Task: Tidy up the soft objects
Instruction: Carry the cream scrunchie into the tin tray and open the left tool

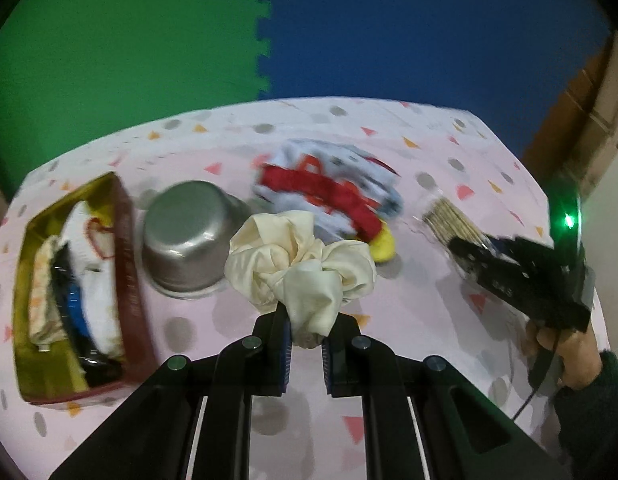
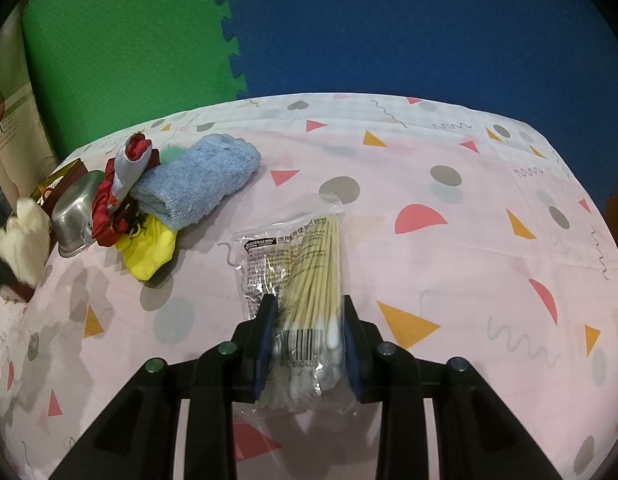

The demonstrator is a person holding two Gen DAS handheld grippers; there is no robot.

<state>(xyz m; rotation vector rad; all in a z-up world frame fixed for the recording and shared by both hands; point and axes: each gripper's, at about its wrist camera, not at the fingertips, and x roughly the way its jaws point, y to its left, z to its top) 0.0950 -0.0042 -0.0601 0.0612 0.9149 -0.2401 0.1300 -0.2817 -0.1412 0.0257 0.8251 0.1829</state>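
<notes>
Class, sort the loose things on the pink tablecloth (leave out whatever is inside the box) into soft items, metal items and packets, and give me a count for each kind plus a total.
Soft items: 4 (cream scrunchie, blue towel, red-and-white cloth, yellow item)
Metal items: 1 (upturned steel bowl)
Packets: 1 (bag of cotton swabs)
Total: 6

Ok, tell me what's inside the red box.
The red box holds folded white cloth, a patterned cream cloth and something black and blue. Whatever lies beneath them is covered.
</notes>
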